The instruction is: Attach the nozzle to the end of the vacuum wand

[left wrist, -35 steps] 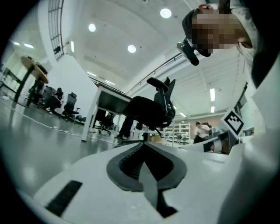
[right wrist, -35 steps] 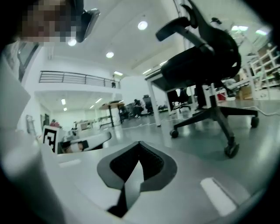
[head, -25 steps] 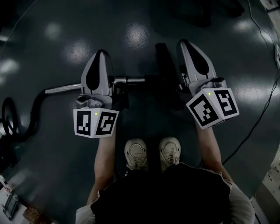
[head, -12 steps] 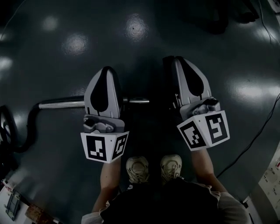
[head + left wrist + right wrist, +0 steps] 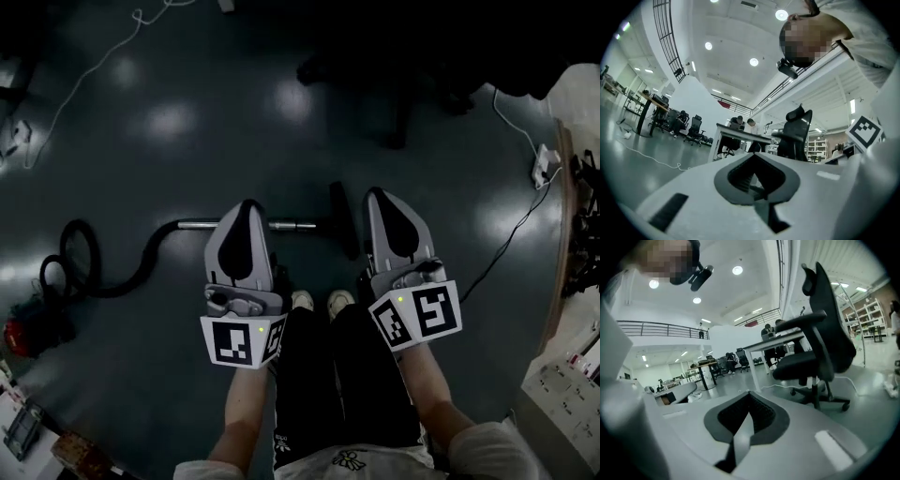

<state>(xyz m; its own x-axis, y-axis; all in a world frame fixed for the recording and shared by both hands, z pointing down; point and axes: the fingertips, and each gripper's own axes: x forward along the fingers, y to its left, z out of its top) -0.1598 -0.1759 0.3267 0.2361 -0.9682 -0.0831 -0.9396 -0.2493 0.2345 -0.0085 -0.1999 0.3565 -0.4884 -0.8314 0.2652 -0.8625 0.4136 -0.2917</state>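
The left tongs (image 5: pixel 247 208) cover the middle of the vacuum wand (image 5: pixel 292 225). At the wand's right end, its joint with the dark nozzle (image 5: pixel 342 217) is too dim to read. Far left of the wand, the hose (image 5: pixel 112 281) ends in a red-tinted shape (image 5: pixel 21 333) too dark to identify.

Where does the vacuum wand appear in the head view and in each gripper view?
Head view: the vacuum wand lies on the floor near the centre, ahead of the shoes.
Left gripper view: not in it.
Right gripper view: not in it.
Shared landmark: the black office chair, right of centre in both gripper views; probably the dark shape at the head view's top.
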